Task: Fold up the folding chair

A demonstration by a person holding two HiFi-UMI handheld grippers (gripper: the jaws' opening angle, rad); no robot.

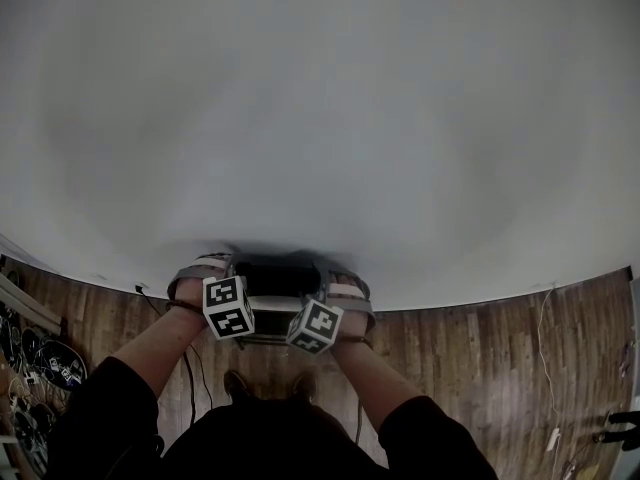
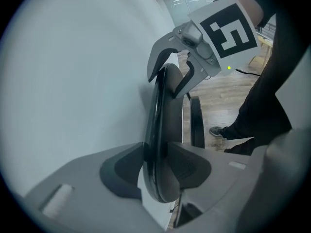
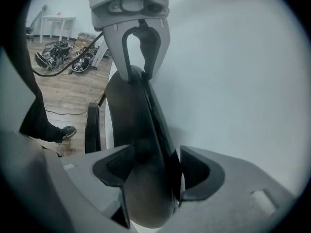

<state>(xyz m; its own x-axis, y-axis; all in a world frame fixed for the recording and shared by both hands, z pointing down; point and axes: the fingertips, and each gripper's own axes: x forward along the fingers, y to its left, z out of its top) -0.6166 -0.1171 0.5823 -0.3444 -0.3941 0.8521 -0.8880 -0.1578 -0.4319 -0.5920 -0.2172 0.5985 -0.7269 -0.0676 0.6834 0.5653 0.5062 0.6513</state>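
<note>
Sleeves first: two black ones at the bottom of the head view, both reaching toward one folding chair. It's upright and folded thin, sitting right up against the white wall on a wood floor.

Two claws sit on the chair's top edge, close to each other. Each carries one marker cube, so two cubes in all. The left claw is clamped on the chair, with both pads pressed against its edge. The right claw straddles the same edge, but its jaws stand apart. There's a gap on the wall side, so it isn't gripping anything.

One black bar of the chair stands slightly off the main slab, on the side away from the wall.

Around the chair:
- two shoes just behind it
- a black trouser leg beside it
- one black cable trailing over the floor to its left in the head view
- one heap of black gear well off to the left

The wall is tight against one side of the chair, and the person's legs close it in from the other.
</note>
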